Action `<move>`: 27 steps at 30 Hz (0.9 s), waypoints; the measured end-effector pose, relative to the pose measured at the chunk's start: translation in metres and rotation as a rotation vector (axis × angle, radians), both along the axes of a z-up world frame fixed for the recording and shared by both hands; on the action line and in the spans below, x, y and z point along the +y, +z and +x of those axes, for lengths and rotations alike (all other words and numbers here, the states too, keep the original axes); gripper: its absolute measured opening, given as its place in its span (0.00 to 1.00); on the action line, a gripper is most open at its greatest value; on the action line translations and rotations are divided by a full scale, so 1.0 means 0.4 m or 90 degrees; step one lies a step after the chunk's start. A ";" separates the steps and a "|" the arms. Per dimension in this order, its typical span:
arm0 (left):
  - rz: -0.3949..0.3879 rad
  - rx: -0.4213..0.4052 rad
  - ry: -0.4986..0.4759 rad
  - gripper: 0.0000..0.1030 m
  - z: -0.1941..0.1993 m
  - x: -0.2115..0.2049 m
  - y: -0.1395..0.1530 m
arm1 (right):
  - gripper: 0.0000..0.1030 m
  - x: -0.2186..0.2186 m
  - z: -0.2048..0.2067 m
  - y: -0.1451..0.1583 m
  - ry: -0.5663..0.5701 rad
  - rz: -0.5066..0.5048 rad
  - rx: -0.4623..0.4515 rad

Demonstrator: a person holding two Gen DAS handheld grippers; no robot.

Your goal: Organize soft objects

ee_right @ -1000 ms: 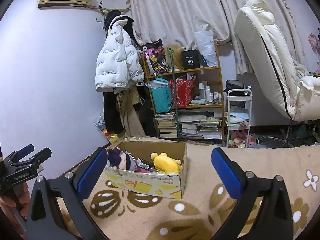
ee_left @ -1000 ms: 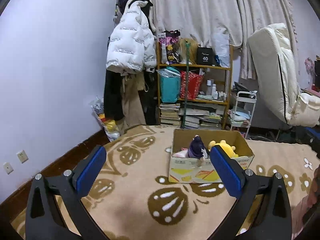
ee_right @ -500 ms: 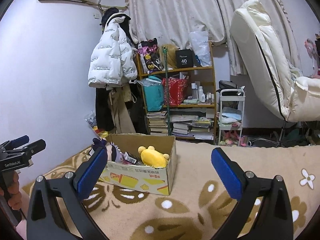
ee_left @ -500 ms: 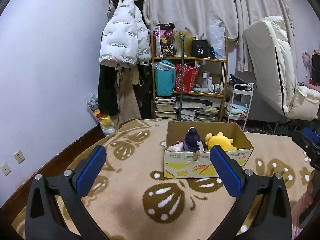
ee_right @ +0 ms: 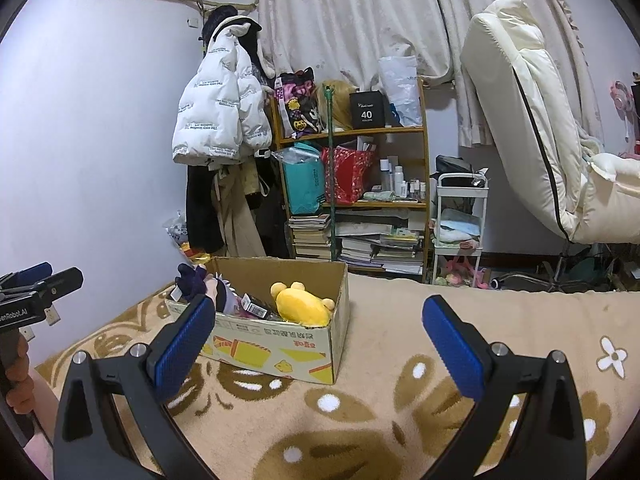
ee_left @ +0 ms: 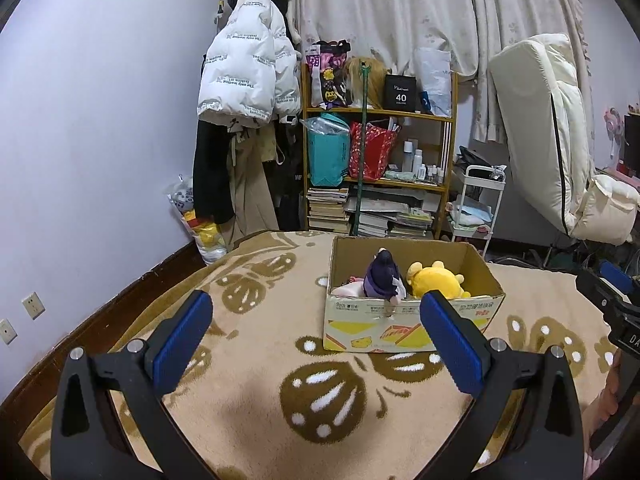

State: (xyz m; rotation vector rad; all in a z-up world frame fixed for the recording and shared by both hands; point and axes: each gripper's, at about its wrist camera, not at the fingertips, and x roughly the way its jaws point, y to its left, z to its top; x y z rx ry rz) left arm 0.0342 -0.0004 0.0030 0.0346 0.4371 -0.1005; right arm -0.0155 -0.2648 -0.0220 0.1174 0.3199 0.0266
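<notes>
Both hand-held grippers — left hand-held gripper (ee_left: 316, 322) and right hand-held gripper (ee_right: 320, 326) — hang spread and empty; the yellow plush (ee_left: 436, 282) in the cardboard box (ee_left: 412, 326) looks light and squashy, best pinched across its rounded body.

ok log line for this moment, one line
left gripper: open, empty | right gripper: open, empty | toys: yellow plush, purple doll in box on blanket

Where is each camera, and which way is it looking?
Left wrist: sits on the left gripper, faces the cardboard box of plush toys straight on; the right gripper and a hand show at the right edge.
Right wrist: sits on the right gripper, sees the box from its right side; the other gripper and hand show at the left edge.
Both show the box, yellow plush, bookshelf.
</notes>
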 end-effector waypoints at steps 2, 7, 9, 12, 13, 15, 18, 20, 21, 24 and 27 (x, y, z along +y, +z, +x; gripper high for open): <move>-0.002 0.001 0.000 0.99 0.000 0.000 -0.001 | 1.00 -0.003 0.000 -0.004 -0.004 0.001 -0.001; 0.003 -0.002 -0.001 0.99 0.000 -0.002 0.000 | 1.00 -0.016 0.000 -0.013 -0.006 0.007 0.001; 0.006 -0.004 -0.003 0.99 -0.001 -0.009 -0.004 | 1.00 -0.018 -0.001 -0.012 -0.007 0.005 -0.001; 0.009 -0.006 -0.002 0.99 -0.003 -0.018 -0.007 | 1.00 -0.023 -0.002 -0.014 -0.007 0.004 -0.001; 0.009 -0.007 0.000 0.99 -0.005 -0.019 -0.007 | 1.00 -0.023 -0.001 -0.012 -0.006 0.005 0.000; 0.009 -0.007 0.001 0.99 -0.006 -0.021 -0.007 | 1.00 -0.025 -0.001 -0.013 -0.007 0.004 0.000; 0.006 -0.005 0.000 0.99 -0.007 -0.021 -0.007 | 1.00 -0.026 -0.001 -0.013 -0.008 0.006 0.001; 0.005 -0.002 0.001 0.99 -0.009 -0.027 -0.008 | 1.00 -0.025 -0.002 -0.014 -0.010 0.005 0.001; 0.006 -0.003 0.002 0.99 -0.009 -0.027 -0.008 | 1.00 -0.027 -0.003 -0.014 -0.009 0.006 0.001; 0.003 -0.006 -0.006 0.99 -0.011 -0.030 -0.009 | 1.00 -0.030 -0.005 -0.016 -0.012 0.006 0.001; 0.004 -0.011 -0.005 0.99 -0.016 -0.032 -0.007 | 1.00 -0.032 -0.005 -0.016 -0.013 0.007 0.000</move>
